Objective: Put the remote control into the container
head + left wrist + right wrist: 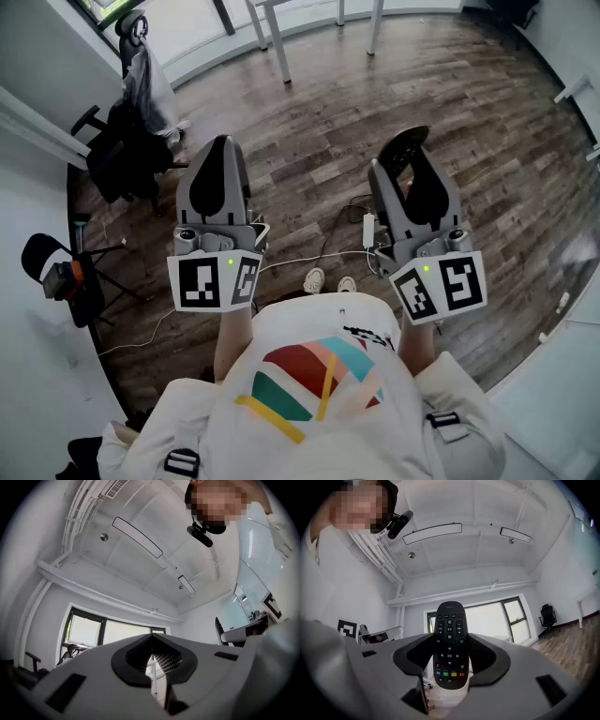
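A black remote control (449, 644) with coloured buttons stands upright between the jaws of my right gripper (450, 637), which is shut on its lower half. In the head view the right gripper (412, 145) points away from the body over the floor, and the remote (405, 150) shows as a dark shape at its tip. My left gripper (221, 150) is held level beside it. In the left gripper view the left gripper (151, 637) has its jaws closed tip to tip with nothing between them. No container is in view.
I am standing on a wooden floor (309, 122). A chair draped with clothes (141, 94) stands at the far left, with a black stand (66, 272) nearer. White table legs (277, 42) rise at the top. A power strip (367, 230) and cables lie by the shoes (328, 279).
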Tool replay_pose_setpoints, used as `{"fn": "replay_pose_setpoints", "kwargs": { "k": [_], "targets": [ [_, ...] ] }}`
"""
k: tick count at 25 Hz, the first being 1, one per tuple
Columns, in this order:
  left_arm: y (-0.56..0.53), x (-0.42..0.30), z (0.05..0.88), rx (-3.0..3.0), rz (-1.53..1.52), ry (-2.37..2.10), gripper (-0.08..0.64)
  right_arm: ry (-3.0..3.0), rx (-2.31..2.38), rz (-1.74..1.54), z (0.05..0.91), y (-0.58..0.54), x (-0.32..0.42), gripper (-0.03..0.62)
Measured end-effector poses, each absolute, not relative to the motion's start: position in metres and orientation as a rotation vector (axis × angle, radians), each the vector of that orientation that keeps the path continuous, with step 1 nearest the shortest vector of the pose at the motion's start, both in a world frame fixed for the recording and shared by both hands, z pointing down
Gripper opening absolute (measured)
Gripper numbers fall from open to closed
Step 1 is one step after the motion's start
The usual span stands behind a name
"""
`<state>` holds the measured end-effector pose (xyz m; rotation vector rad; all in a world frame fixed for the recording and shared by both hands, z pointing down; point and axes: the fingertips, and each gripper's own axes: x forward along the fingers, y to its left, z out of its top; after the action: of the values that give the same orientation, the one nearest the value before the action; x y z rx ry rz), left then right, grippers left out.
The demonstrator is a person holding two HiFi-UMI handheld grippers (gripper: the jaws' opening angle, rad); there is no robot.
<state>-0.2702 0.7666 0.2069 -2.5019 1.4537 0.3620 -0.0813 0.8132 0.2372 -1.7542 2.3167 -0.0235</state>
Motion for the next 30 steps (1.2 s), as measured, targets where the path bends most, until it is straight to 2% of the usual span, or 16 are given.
{"fn": "replay_pose_setpoints", "kwargs": {
  "k": [15,30],
  "targets": [
    [0.763,-0.244,0.209,-2.506,0.359,1.443,0.008,2.299,-1.756,-0.004,0.237,0.813,-0.055,0.232],
    [0.773,-0.238,0.235,-2.447,0.278,1.657,0.008,2.416,-1.679,-0.101,0.262,0.806,-0.027,0.232]
  ]
}}
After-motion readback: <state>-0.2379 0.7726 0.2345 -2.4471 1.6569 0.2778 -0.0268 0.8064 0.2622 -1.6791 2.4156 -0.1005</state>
